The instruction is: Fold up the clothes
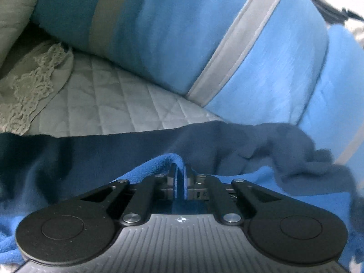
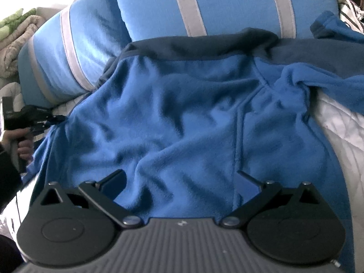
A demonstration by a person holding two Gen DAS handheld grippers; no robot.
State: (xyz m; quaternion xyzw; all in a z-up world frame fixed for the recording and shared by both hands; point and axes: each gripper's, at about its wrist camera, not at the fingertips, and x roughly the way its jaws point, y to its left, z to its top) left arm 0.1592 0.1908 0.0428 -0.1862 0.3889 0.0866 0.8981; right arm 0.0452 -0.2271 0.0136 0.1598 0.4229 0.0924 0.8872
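Note:
A blue fleece garment point(image 2: 182, 113) with a dark navy band point(image 2: 204, 43) along its far edge lies spread on a quilted bed. My left gripper point(image 1: 180, 177) is shut on a fold of the blue fleece point(image 1: 159, 161) at its left edge; it also shows in the right wrist view point(image 2: 54, 119), held by a hand. My right gripper point(image 2: 182, 177) is open just above the near part of the fleece, its fingers point(image 2: 113, 179) wide apart. A sleeve point(image 2: 318, 77) lies crumpled at the right.
Blue pillows with grey stripes point(image 2: 227, 4) lean along the far side, one beside the left gripper point(image 1: 204, 34). The white quilted bedcover point(image 1: 109, 104) carries a lace-trimmed cloth point(image 1: 29, 86) at the left. Folded blankets point(image 2: 16, 34) are stacked at far left.

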